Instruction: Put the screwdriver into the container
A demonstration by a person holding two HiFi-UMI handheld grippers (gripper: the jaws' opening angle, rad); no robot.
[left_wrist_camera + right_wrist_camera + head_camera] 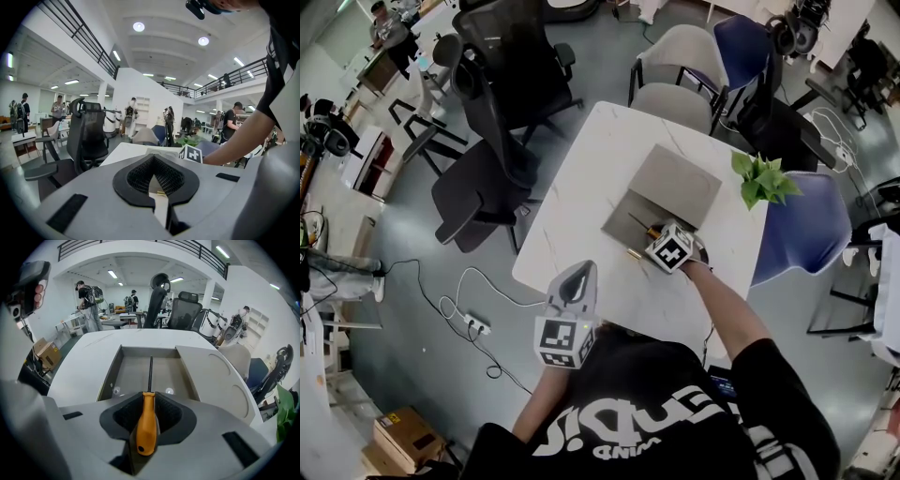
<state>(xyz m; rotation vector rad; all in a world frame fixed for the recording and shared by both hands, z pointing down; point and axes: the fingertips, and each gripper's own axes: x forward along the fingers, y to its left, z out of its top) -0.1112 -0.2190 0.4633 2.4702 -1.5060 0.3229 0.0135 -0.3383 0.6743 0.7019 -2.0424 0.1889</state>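
With your right gripper (150, 402) clamped on the orange-handled, dark-shafted screwdriver (146, 425), its tip over the open grey rectangular container (108, 376), lower it flat onto the floor before releasing, leaving your empty left gripper (155, 176) with jaws together

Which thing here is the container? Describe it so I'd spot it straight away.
Look at the white table among the office chairs. Near the green plant lies the container, a shallow grey tray. It is the only hollow thing there: its flat grey lid lies alongside, and the orange-handled screwdriver held in the right gripper points into it.
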